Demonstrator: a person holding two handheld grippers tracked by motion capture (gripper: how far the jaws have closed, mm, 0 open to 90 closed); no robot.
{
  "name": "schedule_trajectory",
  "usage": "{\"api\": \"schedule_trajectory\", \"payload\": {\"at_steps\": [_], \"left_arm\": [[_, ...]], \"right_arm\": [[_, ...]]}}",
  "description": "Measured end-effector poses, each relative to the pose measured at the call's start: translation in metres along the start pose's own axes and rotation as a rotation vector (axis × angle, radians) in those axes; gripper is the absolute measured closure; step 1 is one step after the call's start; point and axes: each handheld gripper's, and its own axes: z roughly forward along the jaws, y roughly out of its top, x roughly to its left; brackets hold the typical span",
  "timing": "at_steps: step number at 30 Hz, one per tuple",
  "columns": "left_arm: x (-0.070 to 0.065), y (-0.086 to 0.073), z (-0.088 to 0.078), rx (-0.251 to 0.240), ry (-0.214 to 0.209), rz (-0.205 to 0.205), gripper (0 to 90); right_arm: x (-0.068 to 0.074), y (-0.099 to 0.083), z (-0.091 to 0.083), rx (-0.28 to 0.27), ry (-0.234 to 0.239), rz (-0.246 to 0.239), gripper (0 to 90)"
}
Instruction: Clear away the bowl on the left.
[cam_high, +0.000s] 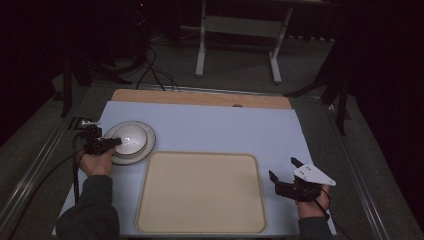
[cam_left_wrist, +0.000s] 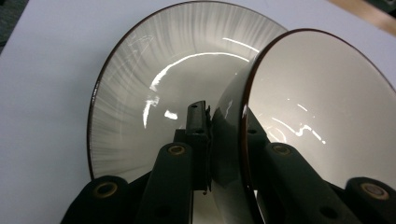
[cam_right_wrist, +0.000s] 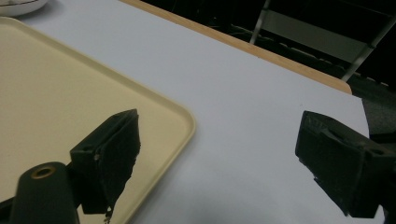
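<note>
A white bowl (cam_high: 131, 137) with a dark rim stands on a wider white plate (cam_high: 148, 151) at the left of the table. My left gripper (cam_high: 112, 142) reaches in from the left and is shut on the bowl's near wall. In the left gripper view, one jaw lies outside the bowl (cam_left_wrist: 317, 102) and the other inside its rim, with the left gripper (cam_left_wrist: 224, 122) clamping the wall above the plate (cam_left_wrist: 140, 84). My right gripper (cam_high: 283, 168) hovers open just right of a cream tray (cam_high: 200, 195). The right gripper (cam_right_wrist: 219, 135) has nothing between its jaws, beside the tray's corner (cam_right_wrist: 70, 84).
A pale blue mat (cam_high: 220, 127) covers the table, with a wooden strip (cam_high: 200, 97) along the far edge. A white table frame (cam_high: 240, 30) stands on the floor beyond. Cables trail off the left side.
</note>
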Motion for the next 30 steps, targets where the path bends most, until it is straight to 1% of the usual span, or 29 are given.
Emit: {"api": "schedule_trajectory", "payload": {"at_steps": [3, 8, 12, 14, 17, 21, 24, 27, 30], "left_arm": [[-0.001, 0.0, -0.001, -0.005, 0.001, 0.013, 80.4], [0.0, -0.002, -0.003, -0.013, 0.003, 0.007, 80.6], [0.0, -0.003, -0.006, -0.026, -0.011, 0.006, 80.6], [0.001, -0.003, -0.007, -0.028, -0.011, 0.007, 80.6], [0.001, -0.002, -0.012, -0.045, -0.02, -0.004, 80.5], [0.001, -0.003, -0.018, -0.065, -0.028, -0.001, 80.5], [0.0, -0.005, -0.023, -0.093, -0.036, -0.004, 80.5], [0.0, -0.007, -0.026, -0.107, -0.047, -0.001, 80.5], [-0.002, -0.008, -0.029, -0.117, -0.047, 0.006, 80.4]], "right_arm": [[0.0, 0.0, 0.0, 0.0, 0.0, 0.001, 13.4], [0.0, 0.0, 0.0, -0.001, 0.0, 0.001, 13.4], [0.0, 0.0, 0.0, -0.001, -0.001, 0.002, 13.4], [0.0, 0.0, 0.0, -0.001, -0.001, 0.002, 13.4], [0.0, 0.0, 0.0, -0.002, -0.002, 0.001, 13.4], [0.0, 0.0, 0.0, -0.003, -0.004, 0.002, 13.4], [-0.001, 0.0, -0.001, -0.004, -0.004, 0.002, 13.4], [-0.001, 0.0, -0.001, -0.004, -0.005, 0.002, 13.4], [-0.001, 0.0, -0.001, -0.006, -0.007, 0.006, 13.4]]}}
